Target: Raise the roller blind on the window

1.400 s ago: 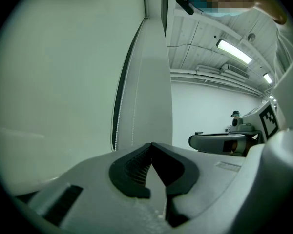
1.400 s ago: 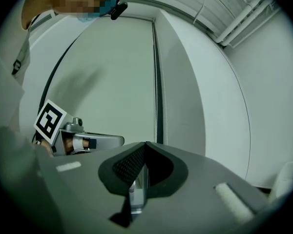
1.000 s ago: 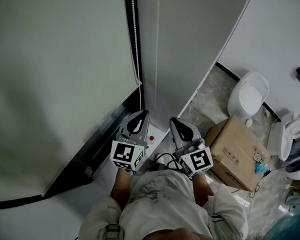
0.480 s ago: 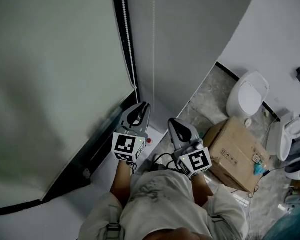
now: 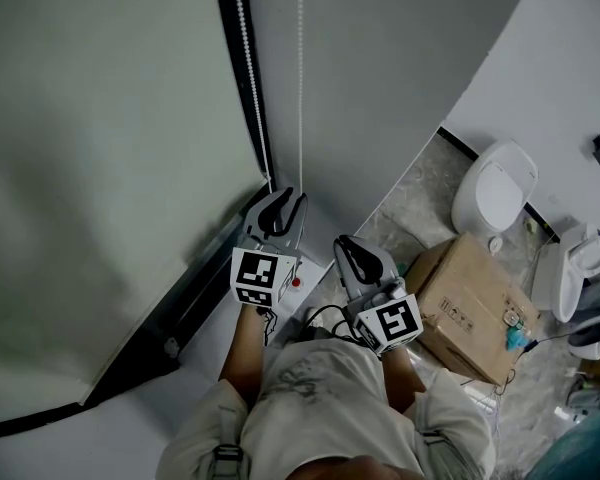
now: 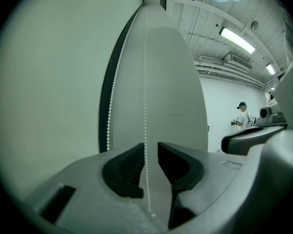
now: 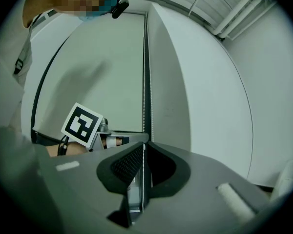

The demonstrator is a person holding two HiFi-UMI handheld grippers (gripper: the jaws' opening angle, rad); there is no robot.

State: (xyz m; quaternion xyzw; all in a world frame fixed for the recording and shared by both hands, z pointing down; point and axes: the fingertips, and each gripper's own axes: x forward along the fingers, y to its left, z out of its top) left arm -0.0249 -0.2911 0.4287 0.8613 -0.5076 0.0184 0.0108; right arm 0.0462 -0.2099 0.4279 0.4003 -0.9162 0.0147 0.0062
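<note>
The pale roller blind [image 5: 110, 168] hangs down over the window on the left. Its white bead chain drops in two strands, the left strand [image 5: 248, 78] along the black frame and the right strand [image 5: 300, 88] over the grey wall. My left gripper [image 5: 288, 200] points level at the right strand. In the left gripper view its jaws [image 6: 151, 150] stand open with that strand [image 6: 145, 106] between them, close to the left pad. My right gripper [image 5: 342, 245] sits lower and to the right. Its jaws [image 7: 145, 147] have just been opening, and a chain strand [image 7: 143, 174] runs through the narrow gap.
The black window frame [image 5: 180, 298] runs slantwise under the blind. On the floor at the right stand a cardboard box [image 5: 475, 308] and a white toilet [image 5: 497, 190]. A second white fixture [image 5: 580, 268] stands farther right. A person [image 6: 242, 116] stands far off.
My left gripper has moved up and forward to the right chain strand, which now lies between its jaws. The right gripper has stayed in place.
</note>
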